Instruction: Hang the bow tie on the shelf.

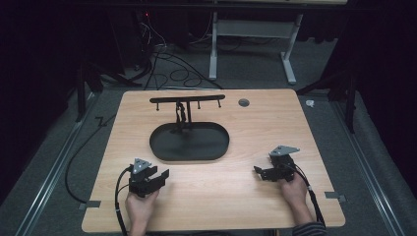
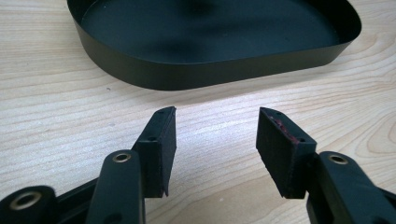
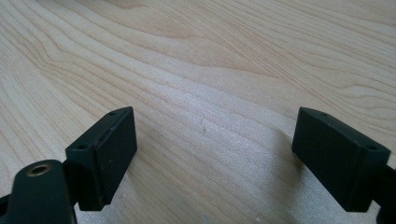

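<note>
Grippers spread over bare wood, stand tray at centre

Wooden table (image 1: 246, 196) fills the middle of the high view, with a black oval tray (image 1: 206, 147) at its centre. From the tray's upper edge rises a thin post carrying a black crossbar (image 1: 187, 99) with small pegs hanging beneath it, in the upper middle of the frame. A grey round grommet (image 1: 244, 102) sits in the tabletop to the right of the bar.

At the lower left of the high view a hand grips the left gripper (image 1: 158, 178), its jaws spread and pointing up and right toward the tray, just short of its rim. At the lower right the other hand holds the right gripper (image 1: 257, 171), jaws pointing left over bare wood, well apart from the tray.

The left gripper view adds what the high view cannot: the tray's low upright wall (image 2: 210, 70) across the top of the frame and reddish marks on the right-hand pad (image 2: 280, 158). Its jaws stand apart with nothing between them.

The right gripper view has wood grain (image 3: 196, 70) between widely parted jaws holding nothing
</note>
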`<state>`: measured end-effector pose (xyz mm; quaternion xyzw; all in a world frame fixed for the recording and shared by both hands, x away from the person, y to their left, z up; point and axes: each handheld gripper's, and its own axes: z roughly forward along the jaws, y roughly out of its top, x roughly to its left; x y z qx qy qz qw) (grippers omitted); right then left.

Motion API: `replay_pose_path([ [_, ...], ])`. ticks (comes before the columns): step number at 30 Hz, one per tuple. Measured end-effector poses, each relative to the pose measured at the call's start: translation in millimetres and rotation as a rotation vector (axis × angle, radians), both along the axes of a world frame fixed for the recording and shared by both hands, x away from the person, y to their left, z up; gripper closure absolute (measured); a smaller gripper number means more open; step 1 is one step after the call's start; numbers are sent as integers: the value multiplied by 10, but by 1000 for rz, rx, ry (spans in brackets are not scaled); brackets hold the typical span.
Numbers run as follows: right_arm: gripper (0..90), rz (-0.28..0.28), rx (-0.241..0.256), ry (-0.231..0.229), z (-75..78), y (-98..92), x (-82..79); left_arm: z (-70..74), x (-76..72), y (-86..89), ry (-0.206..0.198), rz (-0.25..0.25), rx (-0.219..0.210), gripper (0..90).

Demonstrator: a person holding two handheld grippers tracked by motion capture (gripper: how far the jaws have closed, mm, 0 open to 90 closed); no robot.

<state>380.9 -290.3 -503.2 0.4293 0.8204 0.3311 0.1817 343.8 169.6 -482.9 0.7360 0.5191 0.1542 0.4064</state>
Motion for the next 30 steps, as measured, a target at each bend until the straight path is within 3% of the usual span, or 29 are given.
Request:
replay_pose_path([
  [30, 148, 0, 0, 0, 0, 0, 0, -139, 126, -39, -2, 27, 52, 483],
])
